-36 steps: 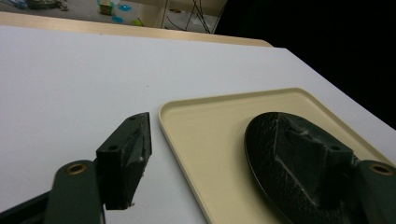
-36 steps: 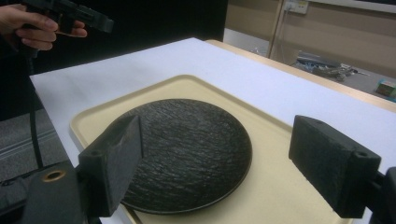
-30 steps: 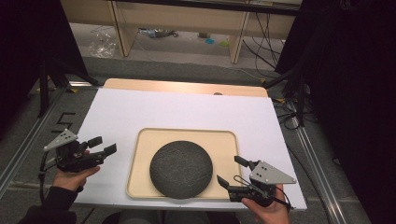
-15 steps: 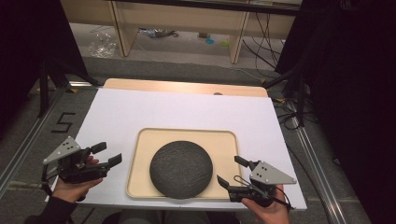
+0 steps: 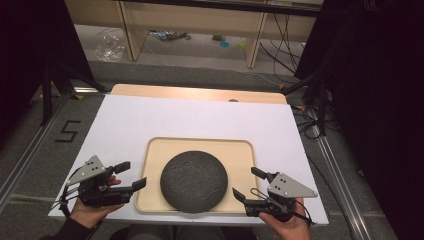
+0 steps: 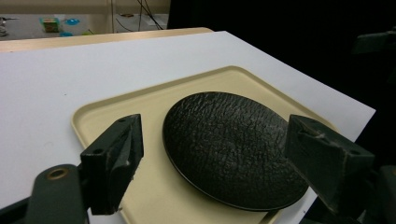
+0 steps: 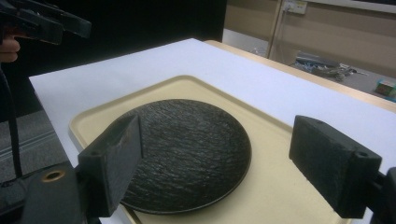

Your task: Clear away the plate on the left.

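Note:
A round, dark, rough-textured plate [image 5: 194, 181] lies in a beige tray [image 5: 235, 150] at the front middle of the white table top. My left gripper [image 5: 133, 174] is open just off the tray's left edge, pointing at the plate; the left gripper view frames the plate [image 6: 229, 144] and tray [image 6: 140, 102] between its wide-apart jaws. My right gripper [image 5: 245, 182] is open over the tray's front right corner, its jaws aimed at the plate [image 7: 187, 149]. Neither holds anything. The left gripper [image 7: 46, 23] also shows far off in the right gripper view.
The white sheet [image 5: 200, 117] covers a wooden table whose edge [image 5: 200, 92] shows at the back. A taped "5" [image 5: 68, 131] marks the floor at left. Cables [image 5: 310, 125] and dark curtains stand right of the table; shelving legs rise behind it.
My left gripper has moved toward the front and right, closing in on the tray's left edge. The right gripper, tray and plate have stayed put.

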Action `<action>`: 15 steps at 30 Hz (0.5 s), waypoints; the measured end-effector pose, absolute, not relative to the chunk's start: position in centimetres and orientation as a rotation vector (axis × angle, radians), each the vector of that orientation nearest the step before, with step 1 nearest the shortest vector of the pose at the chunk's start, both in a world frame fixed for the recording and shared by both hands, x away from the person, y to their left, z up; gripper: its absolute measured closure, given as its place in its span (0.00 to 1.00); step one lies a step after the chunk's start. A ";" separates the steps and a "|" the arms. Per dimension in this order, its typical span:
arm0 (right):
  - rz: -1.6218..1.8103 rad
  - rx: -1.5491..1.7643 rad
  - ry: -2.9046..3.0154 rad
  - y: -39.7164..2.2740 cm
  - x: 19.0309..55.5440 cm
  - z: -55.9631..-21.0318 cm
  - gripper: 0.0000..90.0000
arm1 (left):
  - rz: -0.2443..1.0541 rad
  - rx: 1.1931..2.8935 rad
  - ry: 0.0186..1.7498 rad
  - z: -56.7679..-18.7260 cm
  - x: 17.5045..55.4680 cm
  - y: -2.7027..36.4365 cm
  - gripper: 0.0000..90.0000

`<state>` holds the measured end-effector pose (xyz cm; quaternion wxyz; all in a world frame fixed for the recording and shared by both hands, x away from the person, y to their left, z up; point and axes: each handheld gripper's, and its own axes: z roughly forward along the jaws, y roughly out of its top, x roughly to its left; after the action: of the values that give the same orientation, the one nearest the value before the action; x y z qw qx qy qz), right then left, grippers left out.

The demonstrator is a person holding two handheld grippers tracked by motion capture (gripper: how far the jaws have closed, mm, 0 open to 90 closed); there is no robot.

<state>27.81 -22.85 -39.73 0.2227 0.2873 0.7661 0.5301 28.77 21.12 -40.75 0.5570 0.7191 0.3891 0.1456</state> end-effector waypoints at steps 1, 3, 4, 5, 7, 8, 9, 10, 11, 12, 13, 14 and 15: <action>1.466 0.795 2.116 -22.8 27.8 -39.7 0.21 | 0.355 1.697 0.918 -40.8 28.6 21.0 0.22; 1.462 0.792 2.117 -22.8 27.8 -39.7 0.21 | 0.361 1.701 0.921 -40.8 28.5 20.7 0.22; 1.460 0.791 2.120 -22.8 27.8 -39.7 0.21 | 0.352 1.699 0.927 -40.9 28.4 20.6 0.22; 1.468 0.793 2.106 -22.8 27.8 -39.7 0.21 | 0.343 1.693 0.933 -40.9 28.4 20.5 0.22; 1.467 0.791 2.113 -22.8 27.8 -39.7 0.21 | 0.345 1.696 0.927 -41.0 28.2 20.3 0.22; 1.463 0.792 2.119 -22.8 27.8 -39.7 0.21 | 0.351 1.703 0.924 -41.0 28.1 20.2 0.22; 1.464 0.792 2.119 -22.8 27.8 -39.7 0.21 | 0.348 1.705 0.924 -41.0 28.0 20.0 0.22; 1.470 0.793 2.107 -22.8 27.8 -39.7 0.21 | 0.351 1.708 0.918 -40.9 27.9 19.9 0.22; 1.472 0.794 2.103 -22.8 27.8 -39.7 0.21 | 0.359 1.709 0.919 -40.9 27.8 19.8 0.22; 1.471 0.794 2.104 -22.8 27.8 -39.7 0.21 | 0.372 1.714 0.912 -40.8 27.7 19.8 0.22; 1.470 0.794 2.105 -22.8 27.7 -39.7 0.21 | 0.375 1.713 0.908 -40.7 27.7 19.7 0.22; 1.469 0.792 2.112 -22.8 27.8 -39.7 0.21 | 0.378 1.712 0.910 -40.7 27.7 19.8 0.22; 1.469 0.794 2.112 -22.8 27.7 -39.7 0.21 | 0.376 1.712 0.912 -40.7 27.6 19.8 0.22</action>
<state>27.75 -22.81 -39.70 0.2227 0.2873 0.7647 0.5320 27.65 19.84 -40.66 0.5503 0.7236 0.3852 0.1587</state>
